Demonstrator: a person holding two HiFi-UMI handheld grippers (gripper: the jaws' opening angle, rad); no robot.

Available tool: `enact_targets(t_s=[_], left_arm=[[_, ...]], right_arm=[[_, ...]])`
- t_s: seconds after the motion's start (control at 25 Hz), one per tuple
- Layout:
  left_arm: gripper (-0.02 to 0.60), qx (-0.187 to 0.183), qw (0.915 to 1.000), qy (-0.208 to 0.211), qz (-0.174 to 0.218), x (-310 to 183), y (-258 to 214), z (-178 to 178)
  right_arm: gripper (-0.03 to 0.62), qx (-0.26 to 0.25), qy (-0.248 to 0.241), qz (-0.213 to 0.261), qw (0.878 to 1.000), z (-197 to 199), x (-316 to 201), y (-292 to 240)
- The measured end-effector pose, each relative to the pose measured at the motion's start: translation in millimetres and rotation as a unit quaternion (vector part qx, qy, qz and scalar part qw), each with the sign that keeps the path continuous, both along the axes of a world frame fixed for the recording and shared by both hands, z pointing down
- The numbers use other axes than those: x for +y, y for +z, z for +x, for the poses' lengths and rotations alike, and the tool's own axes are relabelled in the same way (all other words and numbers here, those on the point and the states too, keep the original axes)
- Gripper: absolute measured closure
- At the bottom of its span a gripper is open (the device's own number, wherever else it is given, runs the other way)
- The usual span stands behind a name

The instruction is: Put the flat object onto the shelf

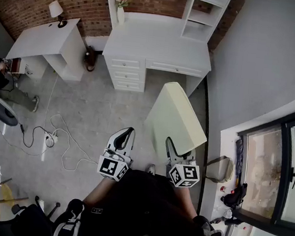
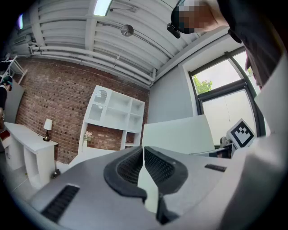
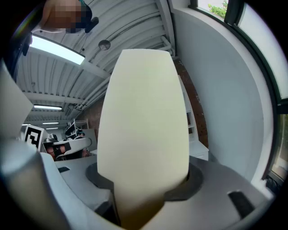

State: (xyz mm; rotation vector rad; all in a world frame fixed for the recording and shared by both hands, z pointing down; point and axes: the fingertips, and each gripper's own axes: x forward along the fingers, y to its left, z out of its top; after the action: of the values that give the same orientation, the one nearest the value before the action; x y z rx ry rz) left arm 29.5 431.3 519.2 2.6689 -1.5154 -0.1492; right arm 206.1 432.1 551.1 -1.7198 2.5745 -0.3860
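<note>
Board [image 1: 176, 118], flat and cream, is pinched at its lower end between the jaws of the right gripper [image 1: 178, 154] and rises toward 12 o'clock above the floor [image 1: 85, 108]. At 9 o'clock of it, the left gripper [image 1: 126, 134] has its jaws pressed together on nothing. At 12 o'clock the white shelf [image 1: 201, 18] stands on the tabletop [image 1: 156, 42], well apart from the board.

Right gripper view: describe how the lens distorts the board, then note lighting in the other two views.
Right gripper view: the flat board bulges like a barrel, near end blurred. Left gripper view: window blown out, corners black. Head view: soft even daylight, wall lines bowed.
</note>
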Motion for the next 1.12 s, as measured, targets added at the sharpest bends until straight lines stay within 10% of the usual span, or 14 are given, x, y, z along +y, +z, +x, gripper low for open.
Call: enact_targets(t_s=[1.12], left_arm=[[0.565,0.028,0.9994,0.018,-0.012,-46,11,-64]], right_arm=[[0.307,-0.006,0.002,-0.016,1.0,-68,-42,3]])
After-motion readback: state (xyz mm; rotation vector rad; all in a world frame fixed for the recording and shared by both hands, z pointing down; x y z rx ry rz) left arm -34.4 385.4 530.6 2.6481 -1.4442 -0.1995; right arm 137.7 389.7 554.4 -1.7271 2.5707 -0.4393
